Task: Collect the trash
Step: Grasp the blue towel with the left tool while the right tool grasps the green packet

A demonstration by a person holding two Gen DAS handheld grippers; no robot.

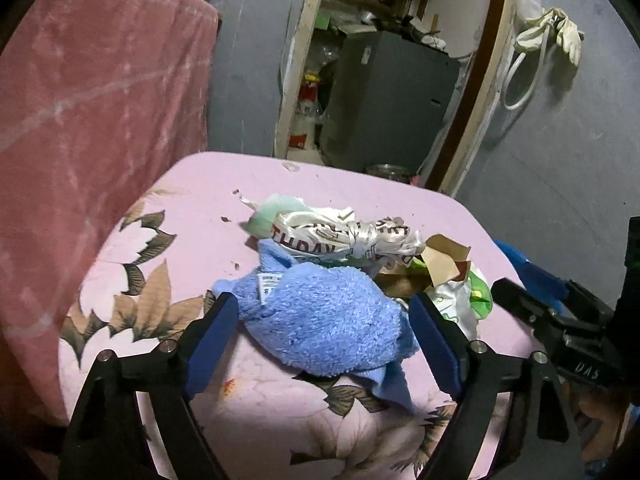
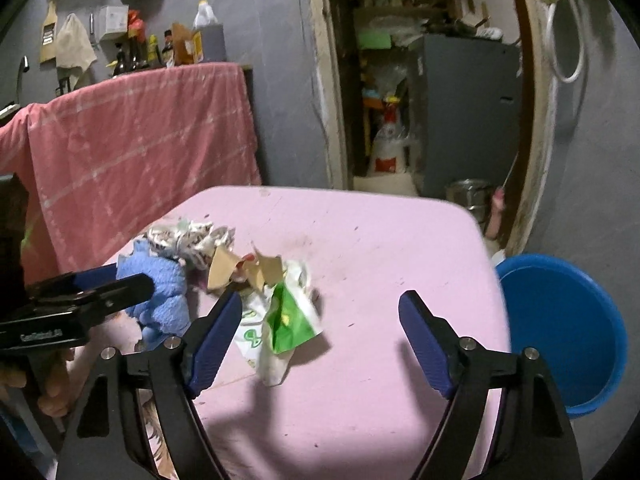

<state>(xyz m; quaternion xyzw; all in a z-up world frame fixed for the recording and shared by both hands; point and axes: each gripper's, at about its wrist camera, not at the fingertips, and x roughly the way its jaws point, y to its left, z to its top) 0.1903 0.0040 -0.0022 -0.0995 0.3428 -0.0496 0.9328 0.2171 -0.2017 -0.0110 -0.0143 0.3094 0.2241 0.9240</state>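
A pile of trash lies on the pink floral table (image 1: 192, 200). A fluffy blue cloth (image 1: 324, 316) sits between the open fingers of my left gripper (image 1: 322, 312), which straddles it without closing. Behind it lie a knotted white printed wrapper (image 1: 344, 236), brown paper scraps (image 1: 444, 264) and a green-and-white wrapper (image 1: 468, 300). In the right wrist view my right gripper (image 2: 320, 316) is open and empty above the table (image 2: 380, 240), with the green-and-white wrapper (image 2: 288, 320) just inside its left finger. The blue cloth (image 2: 160, 292) and the left gripper (image 2: 120, 288) are at left.
A blue plastic tub (image 2: 560, 332) stands beside the table's right edge. A pink cloth (image 2: 140, 140) drapes a counter on the left. Behind is a doorway with a grey cabinet (image 2: 464, 112), bags and a steel pot (image 2: 468, 194).
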